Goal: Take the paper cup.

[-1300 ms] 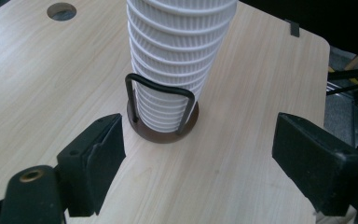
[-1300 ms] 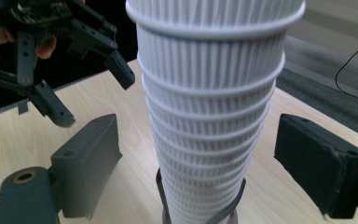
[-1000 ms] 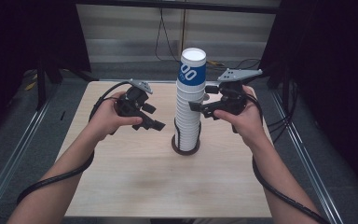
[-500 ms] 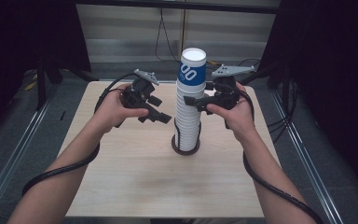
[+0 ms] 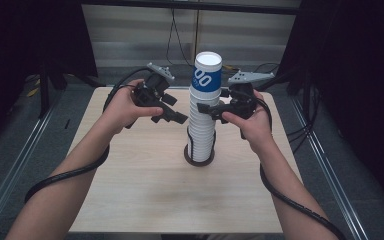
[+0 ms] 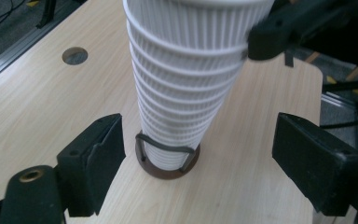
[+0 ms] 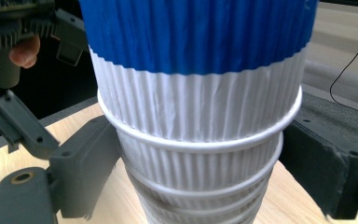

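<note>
The pale wooden table (image 5: 145,195) carries one tall stack of ribbed white paper cups (image 5: 201,125), standing upright near its middle in a dark round holder with a wire loop (image 6: 168,161). I count one stack, one holder and two grippers; the cups nest too tightly for an exact tally, though roughly ten rims show in the left gripper view. One cup differs, the topmost cup with a blue band and white print (image 5: 207,75), sitting upside down as a cap on the pile.

The right gripper (image 5: 211,111) sits against the upper part of the stack from the right. In the right gripper view its jaws flank the white ribs just under the blue band, close to the walls on both sides, but I cannot tell whether the pads press or merely bracket the cups. The left gripper (image 5: 179,118) hangs just beside the stack on the left, jaws apart and holding nothing; the stack stands ahead of them, not between them.

As a judgement, pulling a cup off the stack is barely begun: the stack looks whole, no cup stands apart on the table, and the lifting, separating and setting down all remain.
</note>
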`<state>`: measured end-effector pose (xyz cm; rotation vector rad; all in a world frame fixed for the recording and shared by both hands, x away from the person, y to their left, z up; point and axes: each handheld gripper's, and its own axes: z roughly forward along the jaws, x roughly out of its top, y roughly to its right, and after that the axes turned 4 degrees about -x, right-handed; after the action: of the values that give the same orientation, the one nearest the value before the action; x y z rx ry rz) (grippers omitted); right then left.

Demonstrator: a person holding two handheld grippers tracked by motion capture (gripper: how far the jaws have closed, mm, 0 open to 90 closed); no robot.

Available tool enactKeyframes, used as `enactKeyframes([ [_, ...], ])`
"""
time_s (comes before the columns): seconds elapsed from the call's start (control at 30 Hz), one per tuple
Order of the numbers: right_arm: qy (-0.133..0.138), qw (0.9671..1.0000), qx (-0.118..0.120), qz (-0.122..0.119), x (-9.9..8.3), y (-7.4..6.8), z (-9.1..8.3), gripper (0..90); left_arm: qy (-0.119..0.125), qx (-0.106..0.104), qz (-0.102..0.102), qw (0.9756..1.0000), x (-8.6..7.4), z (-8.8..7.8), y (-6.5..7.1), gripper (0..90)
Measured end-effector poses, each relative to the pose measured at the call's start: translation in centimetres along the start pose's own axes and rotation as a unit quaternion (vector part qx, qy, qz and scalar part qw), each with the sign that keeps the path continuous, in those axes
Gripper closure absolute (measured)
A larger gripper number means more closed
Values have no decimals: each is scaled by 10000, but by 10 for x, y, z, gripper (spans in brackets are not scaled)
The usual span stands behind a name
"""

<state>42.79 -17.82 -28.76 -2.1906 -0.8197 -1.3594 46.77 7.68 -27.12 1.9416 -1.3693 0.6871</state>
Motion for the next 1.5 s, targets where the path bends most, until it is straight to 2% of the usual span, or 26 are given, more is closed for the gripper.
enactKeyframes([
  [0.13,-5,10000,-13,-28,-1,0,-1,126,141,-14,-2,9999,10,-4,3,167],
  [0.5,8,10000,-13,-48,0,-1,1,127,113,168,196,9996,31,-13,7,165],
  [0.83,9,10000,-14,-75,-1,0,0,127,231,155,318,9991,52,-10,10,159],
  [1.03,12,10000,-13,-73,-1,-1,1,126,396,156,385,9984,59,-3,9,154],
  [1.13,31,10000,-3,-59,-1,0,1,126,502,220,340,9979,60,0,8,153],
  [1.3,29,10000,-3,-62,-1,-1,1,127,718,172,323,9968,62,2,7,152],
  [1.5,40,10000,-7,-62,-2,-1,1,127,837,161,262,9960,62,8,5,149],
])
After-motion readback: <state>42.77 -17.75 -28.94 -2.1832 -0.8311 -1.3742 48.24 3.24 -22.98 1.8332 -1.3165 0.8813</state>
